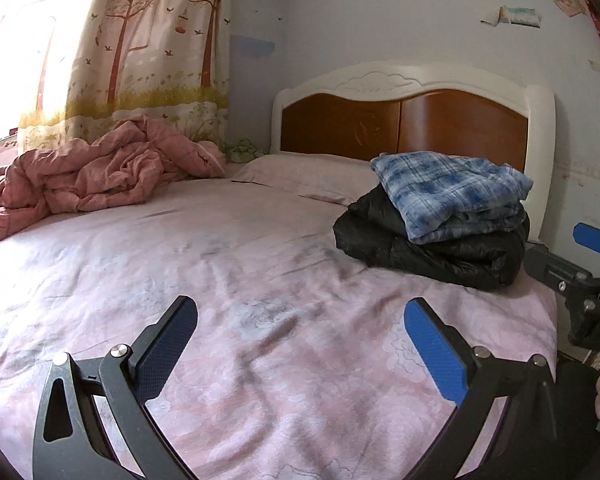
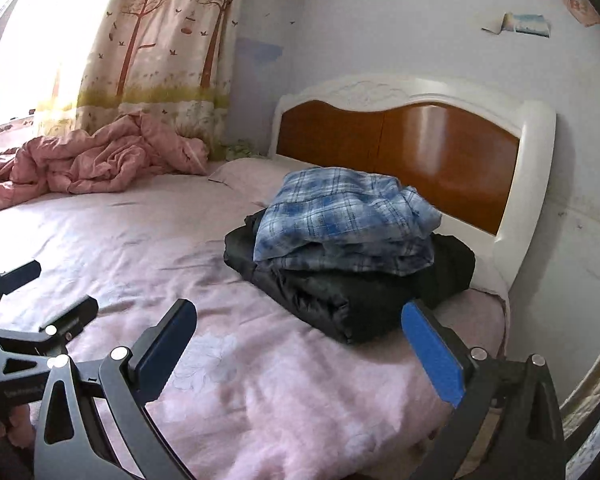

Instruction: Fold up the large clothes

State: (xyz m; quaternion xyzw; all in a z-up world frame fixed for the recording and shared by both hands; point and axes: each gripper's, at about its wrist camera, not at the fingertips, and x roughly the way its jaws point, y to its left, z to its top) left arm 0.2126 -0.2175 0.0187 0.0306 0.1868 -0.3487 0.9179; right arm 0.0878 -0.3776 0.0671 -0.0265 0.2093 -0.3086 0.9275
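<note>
Nearest: left gripper (image 1: 300, 344) and right gripper (image 2: 300, 344), both w/ jaws spread wide, nothing held, hanging over bare pink floral bedsheet (image 1: 228, 264). Mid-bed, near the wood-and-white headboard (image 1: 404, 120): folded black puffy jacket (image 2: 356, 296) w/ folded blue plaid shirt (image 2: 340, 220) stacked on top. Those two look done. Far left by the tree-print curtain (image 1: 140, 40): crumpled pink quilt (image 1: 100, 172), not folded; prob. all that's left, if it counts.
</note>
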